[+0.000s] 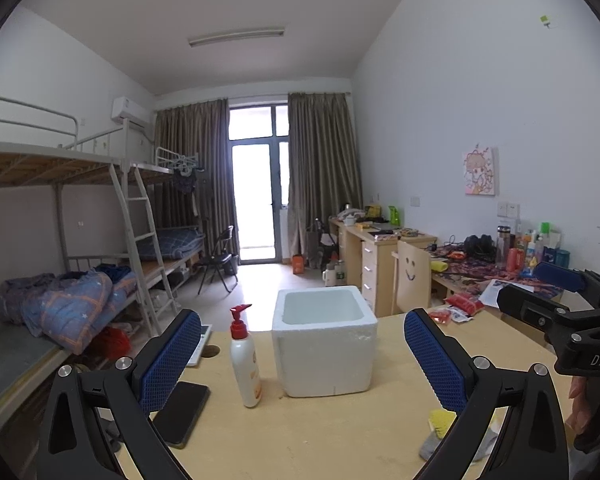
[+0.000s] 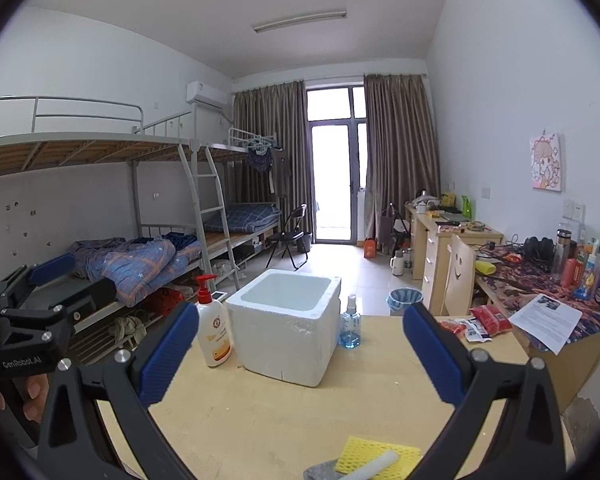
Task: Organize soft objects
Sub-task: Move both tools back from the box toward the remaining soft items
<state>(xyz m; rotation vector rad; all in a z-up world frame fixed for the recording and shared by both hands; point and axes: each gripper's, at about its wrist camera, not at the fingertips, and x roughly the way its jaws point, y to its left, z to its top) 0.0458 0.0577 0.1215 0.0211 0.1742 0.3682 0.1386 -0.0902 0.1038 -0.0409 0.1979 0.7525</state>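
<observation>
Right claw point(image 2: 300, 354) wide above yellow sponge point(image 2: 376, 458), foam box point(image 2: 284, 332) ahead

Yellow sponge cloth point(image 2: 374, 458) flat at near table edge, white foam stick point(image 2: 374, 465) lying diagonally on it, grey cloth point(image 2: 322, 472) touching its left side, partly cut off by frame. White foam box point(image 2: 286, 330) upright mid-table, open top, empty inside, well apart from the soft items.
</observation>
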